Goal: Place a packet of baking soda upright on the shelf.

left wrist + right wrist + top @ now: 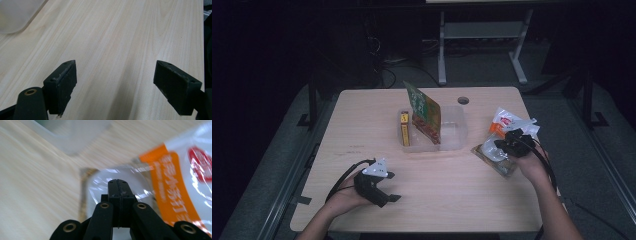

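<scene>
My right gripper (503, 145) is at the table's right side, shut, its jaws pressed flat together with nothing seen between them. In the right gripper view its tips (118, 183) hang just over a clear plastic packet (100, 182) lying flat on the wood. A white and orange packet (170, 182) overlaps that clear packet (493, 159) on its far side, seen from above as white and orange packet (508, 120). My left gripper (388, 199) rests near the front left, open wide, with bare wood between its jaws (116, 65).
A clear plastic container (453, 134) stands mid-table, holding an upright green and red bag (424, 112) and a yellow box (404, 130). Its corner shows as container (15, 15) and container (75, 135). A round hole (463, 100) sits near the table's far edge.
</scene>
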The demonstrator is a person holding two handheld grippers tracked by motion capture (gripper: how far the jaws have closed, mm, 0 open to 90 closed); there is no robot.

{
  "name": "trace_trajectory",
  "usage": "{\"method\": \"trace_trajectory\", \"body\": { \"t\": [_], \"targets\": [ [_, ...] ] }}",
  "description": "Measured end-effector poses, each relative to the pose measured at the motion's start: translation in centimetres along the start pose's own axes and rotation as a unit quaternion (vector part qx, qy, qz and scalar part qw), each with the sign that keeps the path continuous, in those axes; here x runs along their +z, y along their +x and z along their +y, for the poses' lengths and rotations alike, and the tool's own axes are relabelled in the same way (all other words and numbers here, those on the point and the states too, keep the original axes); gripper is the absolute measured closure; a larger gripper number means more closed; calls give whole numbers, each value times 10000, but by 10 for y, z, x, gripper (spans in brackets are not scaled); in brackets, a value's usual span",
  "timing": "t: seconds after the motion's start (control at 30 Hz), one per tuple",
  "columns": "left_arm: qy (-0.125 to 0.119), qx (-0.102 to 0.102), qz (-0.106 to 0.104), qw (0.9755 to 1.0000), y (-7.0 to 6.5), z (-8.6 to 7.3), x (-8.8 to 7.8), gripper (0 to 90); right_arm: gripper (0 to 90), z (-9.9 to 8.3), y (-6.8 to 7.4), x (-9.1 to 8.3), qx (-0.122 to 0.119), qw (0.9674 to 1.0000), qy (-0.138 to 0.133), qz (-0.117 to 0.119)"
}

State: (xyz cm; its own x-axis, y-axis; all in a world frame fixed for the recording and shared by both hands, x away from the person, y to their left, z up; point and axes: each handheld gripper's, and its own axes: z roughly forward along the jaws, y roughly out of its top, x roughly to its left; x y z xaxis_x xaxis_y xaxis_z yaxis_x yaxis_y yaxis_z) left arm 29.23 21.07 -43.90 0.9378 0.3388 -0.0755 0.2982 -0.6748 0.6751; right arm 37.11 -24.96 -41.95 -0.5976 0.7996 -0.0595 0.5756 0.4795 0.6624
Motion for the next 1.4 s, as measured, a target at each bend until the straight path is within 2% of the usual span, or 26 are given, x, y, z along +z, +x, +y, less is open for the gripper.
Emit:
{"method": "trace_trajectory", "body": {
  "t": [0.07,0.13,0.17,0.4,0.43,0.47,0.6,0.7,0.83,0.93,1.07,1.1,1.2,1.27,1.4],
  "targets": [
    [17,-3,-4,10000,1,0,0,184,898,-5,-6,3,-4,9998,69,-180],
    [14,-25,8,10000,1,-1,0,184,899,-9,-10,6,37,9997,85,-229],
    [23,-30,13,10000,2,-2,0,184,899,-10,-13,8,-28,9995,113,-288],
    [28,-36,27,10000,1,-2,0,184,899,-15,-17,17,61,9989,441,-168],
    [32,-40,26,10000,1,-2,0,184,900,-16,-18,19,-7,9982,540,-258],
    [37,-38,29,10000,1,-2,0,184,900,-18,-17,23,-43,9969,647,-451],
    [47,-51,17,10000,2,-2,0,184,900,-19,-22,23,109,9977,608,-279],
    [57,-45,13,10000,2,-2,0,184,900,-19,-20,24,54,9975,664,-216],
    [44,-29,31,10000,2,-2,0,184,900,-18,-15,22,71,9969,765,179],
    [31,-17,27,10000,2,-2,-1,184,900,-17,-5,20,-13,9955,845,424],
    [25,-33,5,10000,1,-2,0,184,900,-13,9,21,-369,9938,885,567],
    [30,-21,4,10000,1,-2,0,184,900,-12,12,21,-465,9933,876,591],
    [54,25,-13,10000,0,-2,1,184,899,-8,20,22,-729,9933,781,446],
    [59,24,-23,10000,0,-2,1,184,900,-5,21,21,-617,9944,615,595],
    [71,13,-39,10000,0,-1,2,184,900,-2,26,25,-741,9924,725,663]
  ]
}}
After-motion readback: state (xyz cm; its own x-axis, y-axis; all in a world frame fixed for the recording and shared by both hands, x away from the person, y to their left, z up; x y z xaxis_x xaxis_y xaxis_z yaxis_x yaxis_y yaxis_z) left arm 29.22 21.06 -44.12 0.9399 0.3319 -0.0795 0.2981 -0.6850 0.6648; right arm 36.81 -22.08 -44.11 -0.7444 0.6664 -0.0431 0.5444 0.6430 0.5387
